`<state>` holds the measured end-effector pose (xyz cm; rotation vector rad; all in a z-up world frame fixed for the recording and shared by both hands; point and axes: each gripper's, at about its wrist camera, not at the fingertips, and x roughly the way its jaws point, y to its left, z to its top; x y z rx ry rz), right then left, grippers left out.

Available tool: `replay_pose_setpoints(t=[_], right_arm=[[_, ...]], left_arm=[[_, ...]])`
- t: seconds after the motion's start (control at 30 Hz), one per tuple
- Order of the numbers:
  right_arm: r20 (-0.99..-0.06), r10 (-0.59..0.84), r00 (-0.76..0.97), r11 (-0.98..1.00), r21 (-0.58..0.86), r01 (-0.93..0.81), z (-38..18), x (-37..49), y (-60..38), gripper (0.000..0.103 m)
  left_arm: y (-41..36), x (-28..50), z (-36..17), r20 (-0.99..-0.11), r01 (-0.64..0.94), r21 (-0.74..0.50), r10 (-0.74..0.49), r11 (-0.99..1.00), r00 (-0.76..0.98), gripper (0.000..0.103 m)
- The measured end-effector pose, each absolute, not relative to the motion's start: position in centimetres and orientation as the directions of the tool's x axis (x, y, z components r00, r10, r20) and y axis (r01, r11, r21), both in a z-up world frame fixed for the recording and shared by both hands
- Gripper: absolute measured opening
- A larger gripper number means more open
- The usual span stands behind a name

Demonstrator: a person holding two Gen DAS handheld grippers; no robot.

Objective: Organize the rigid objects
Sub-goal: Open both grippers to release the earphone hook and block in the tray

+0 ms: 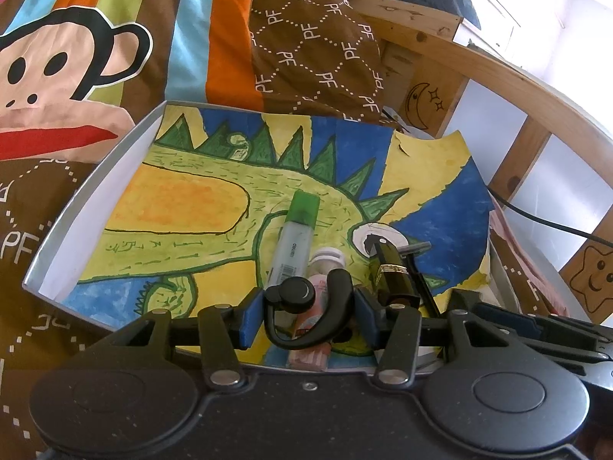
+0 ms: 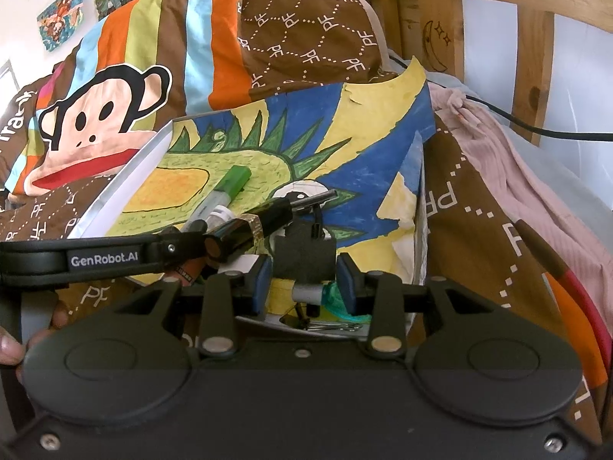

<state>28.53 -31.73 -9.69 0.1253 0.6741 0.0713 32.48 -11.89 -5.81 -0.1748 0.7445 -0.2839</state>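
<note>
A silver-rimmed tray [image 1: 76, 207] lined with a dinosaur painting [image 1: 214, 195] rests on the bed. In it lie a green-capped glue stick [image 1: 295, 237], a small white-capped bottle [image 1: 325, 264], a black and gold tube [image 1: 394, 272] and a pink item [image 1: 310, 352]. My left gripper [image 1: 308, 306] is shut on a black ear-hook earpiece [image 1: 302, 299] over the tray's near edge. My right gripper [image 2: 304, 280] is shut on a black padlock [image 2: 304, 253] above the tray's near right part. The glue stick [image 2: 226, 188] and the tray [image 2: 126, 176] also show there.
A monkey-print quilt [image 1: 69, 61] and brown pillow [image 1: 314, 46] lie behind the tray. A wooden bed rail [image 1: 509, 88] with a black cable [image 1: 555, 222] is at the right. Pink cloth [image 2: 498, 145] and a red hoop [image 2: 567, 280] lie right of the tray. The left gripper's body [image 2: 103, 258] crosses the right view.
</note>
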Motion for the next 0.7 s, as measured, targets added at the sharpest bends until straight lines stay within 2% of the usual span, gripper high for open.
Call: replay_pose_setpoints(t=[0.33,0.43,0.7], right_arm=[[-0.609,0.102,0.786,0.989,0.146,-0.015,-9.5,28.3,-31.9,0.032],[-0.602,0.099,0.793,0.989,0.15,-0.009,-9.2,28.2,-32.1,0.035],[-0.58,0.097,0.809,0.987,0.163,-0.002,-8.3,27.5,-32.5,0.043]], left_arm=[[-11.8,32.3,-5.6,-0.639,0.186,-0.268,-0.319,0.945,0.7,0.053],[-11.6,32.1,-5.2,-0.631,0.182,-0.268,-0.315,0.946,0.709,0.06],[-11.3,31.4,-4.0,-0.614,0.181,-0.259,-0.306,0.949,0.727,0.065]])
